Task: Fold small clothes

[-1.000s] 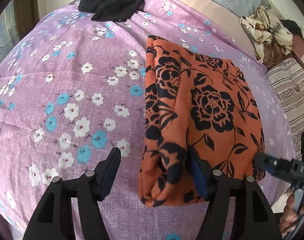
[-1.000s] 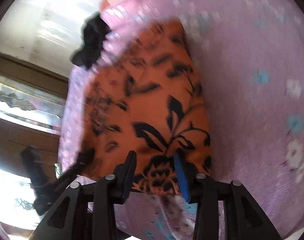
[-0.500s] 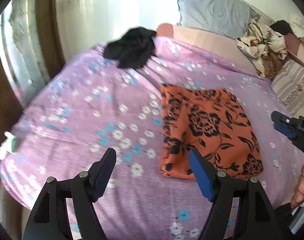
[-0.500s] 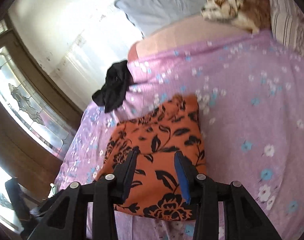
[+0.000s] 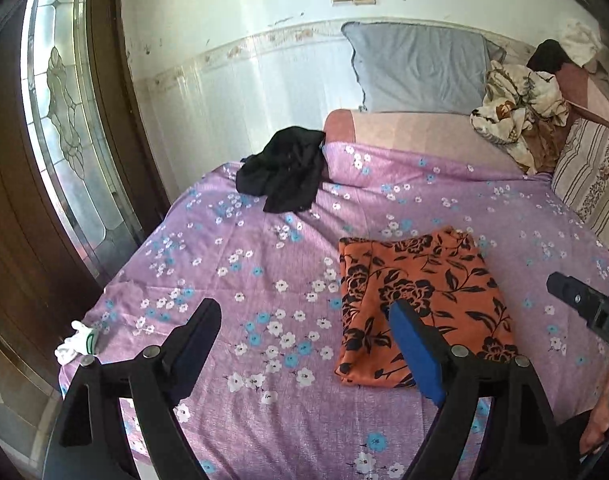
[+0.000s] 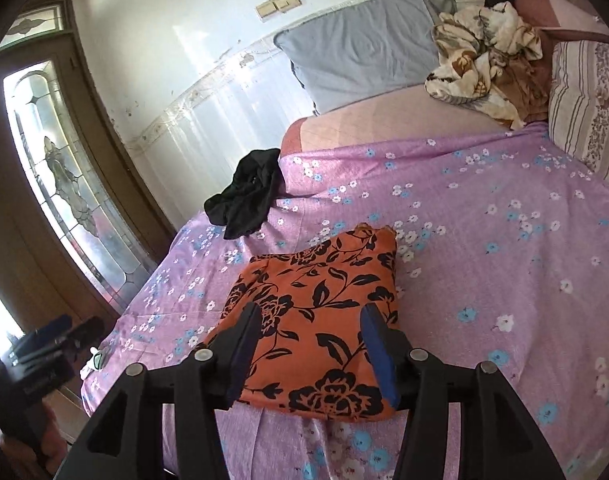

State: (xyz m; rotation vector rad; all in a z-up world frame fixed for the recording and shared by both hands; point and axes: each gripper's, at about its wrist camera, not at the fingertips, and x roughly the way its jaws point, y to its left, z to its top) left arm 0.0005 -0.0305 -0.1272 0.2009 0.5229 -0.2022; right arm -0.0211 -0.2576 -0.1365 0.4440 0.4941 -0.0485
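Observation:
A folded orange garment with black flowers (image 5: 420, 300) lies flat on the purple flowered bedsheet (image 5: 264, 272); it also shows in the right wrist view (image 6: 324, 320). A crumpled black garment (image 5: 284, 168) lies at the far edge of the sheet, and shows in the right wrist view (image 6: 244, 196). My left gripper (image 5: 304, 344) is open and empty, held above the bed near the orange garment's left side. My right gripper (image 6: 310, 344) is open and empty, above the garment's near edge. Neither touches cloth.
A grey pillow (image 5: 416, 64) leans on the wall behind. A crumpled cream patterned cloth (image 5: 516, 112) and a striped pillow (image 5: 588, 176) lie at the right. A glass-panelled wooden door (image 5: 64, 128) stands left. A small white object (image 5: 76, 342) sits at the bed's left corner.
Both grippers have pulled up and back from the orange garment, which lay close under them one second ago. The garment stays folded on the sheet. Both stay open.

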